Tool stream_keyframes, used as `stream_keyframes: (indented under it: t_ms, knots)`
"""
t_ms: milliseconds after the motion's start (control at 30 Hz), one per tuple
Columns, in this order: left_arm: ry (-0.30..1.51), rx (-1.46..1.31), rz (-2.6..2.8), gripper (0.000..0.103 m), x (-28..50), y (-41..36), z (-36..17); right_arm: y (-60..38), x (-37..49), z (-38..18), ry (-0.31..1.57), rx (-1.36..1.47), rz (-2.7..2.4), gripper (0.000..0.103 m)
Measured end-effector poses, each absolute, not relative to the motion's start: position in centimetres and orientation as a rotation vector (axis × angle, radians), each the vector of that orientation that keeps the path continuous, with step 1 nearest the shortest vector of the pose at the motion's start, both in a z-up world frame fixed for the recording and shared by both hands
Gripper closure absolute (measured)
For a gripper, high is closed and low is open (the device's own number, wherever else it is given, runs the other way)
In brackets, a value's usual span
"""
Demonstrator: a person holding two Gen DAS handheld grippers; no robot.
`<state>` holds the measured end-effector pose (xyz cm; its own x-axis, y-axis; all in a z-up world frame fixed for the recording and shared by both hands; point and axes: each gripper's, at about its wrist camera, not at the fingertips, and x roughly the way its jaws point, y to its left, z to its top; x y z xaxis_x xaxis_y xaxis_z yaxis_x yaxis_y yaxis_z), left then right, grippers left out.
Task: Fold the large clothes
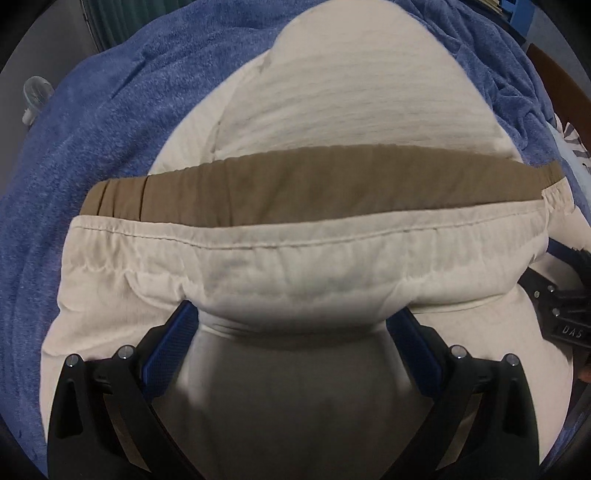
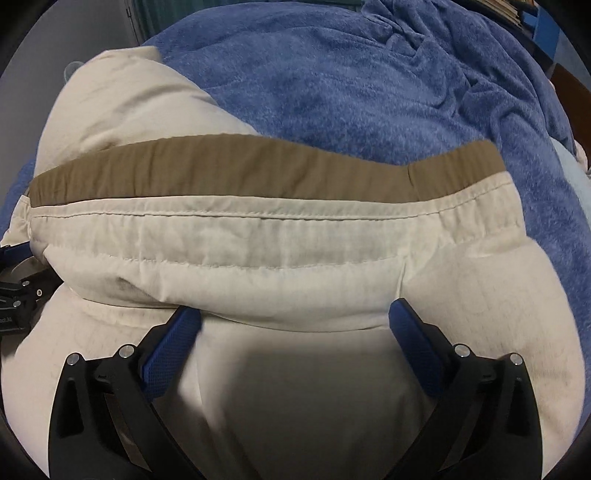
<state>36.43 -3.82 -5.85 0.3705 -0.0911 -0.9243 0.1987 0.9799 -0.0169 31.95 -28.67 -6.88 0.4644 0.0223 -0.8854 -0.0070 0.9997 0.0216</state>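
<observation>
Left wrist view: left gripper low in frame, jaws spread wide, blue pads on either side of a raised fold of cream trousers. The fabric lies between the fingers and drapes over their tips; the pads stand apart from each other, not pinched together. Whether the cloth touches both pads cannot be told, as the fold hides the tips. The waistband runs across the frame just beyond the fingers, its tan inner lining turned up and showing as a band, a stitched cream hem below it. More cream cloth bulges up behind the band.

At the right edge of this view, part of a black gripper body shows just beside the trousers.

Right wrist view: right gripper in the same posture, jaws wide apart, blue pads flanking the cloth, fold edge resting over the fingertips. The waistband crosses the frame just ahead, tan lining uppermost. At the left edge, a black gripper body sits against the trousers.

Surface: the trousers lie on a blue fleecy blanket, rumpled toward the upper right. In the left view a clear plastic object sits beyond the blanket's left edge, too blurred to name. Blue shelving is at top right.
</observation>
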Motion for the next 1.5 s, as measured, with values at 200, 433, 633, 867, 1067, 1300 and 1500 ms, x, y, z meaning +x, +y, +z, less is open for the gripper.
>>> stream_keyframes:
  t_ms: [200,433,633,867,1067,1300,1500]
  knots:
    - [1.161,0.082,-0.194,0.005,36.4,-3.5,-6.2,-28.9,31.9,-7.3,1.092,0.036,0.022,0.006]
    - [1.143,0.067,-0.201,0.005,36.3,-3.4,-6.5,-29.0,32.0,-7.5,1.083,0.041,0.019,0.006]
    - [1.125,0.052,-0.207,0.005,36.5,-3.1,-6.8,-29.2,32.0,-7.8,1.062,0.05,0.018,0.006]
    - [1.003,0.066,-0.242,0.006,33.1,-1.9,-3.9,-30.3,29.7,-5.1,0.993,0.048,0.079,0.008]
    - [0.942,0.043,-0.249,0.006,28.2,3.9,-1.7,-34.4,23.5,-2.8,0.91,-0.145,0.015,0.009]
    - [0.99,-0.023,-0.211,0.007,27.7,8.0,-3.6,-39.0,21.7,-3.6,0.915,0.032,0.044,0.009]
    - [0.937,-0.042,-0.268,0.007,24.9,11.5,-1.0,-43.2,20.2,-1.0,0.878,0.073,0.037,0.009]
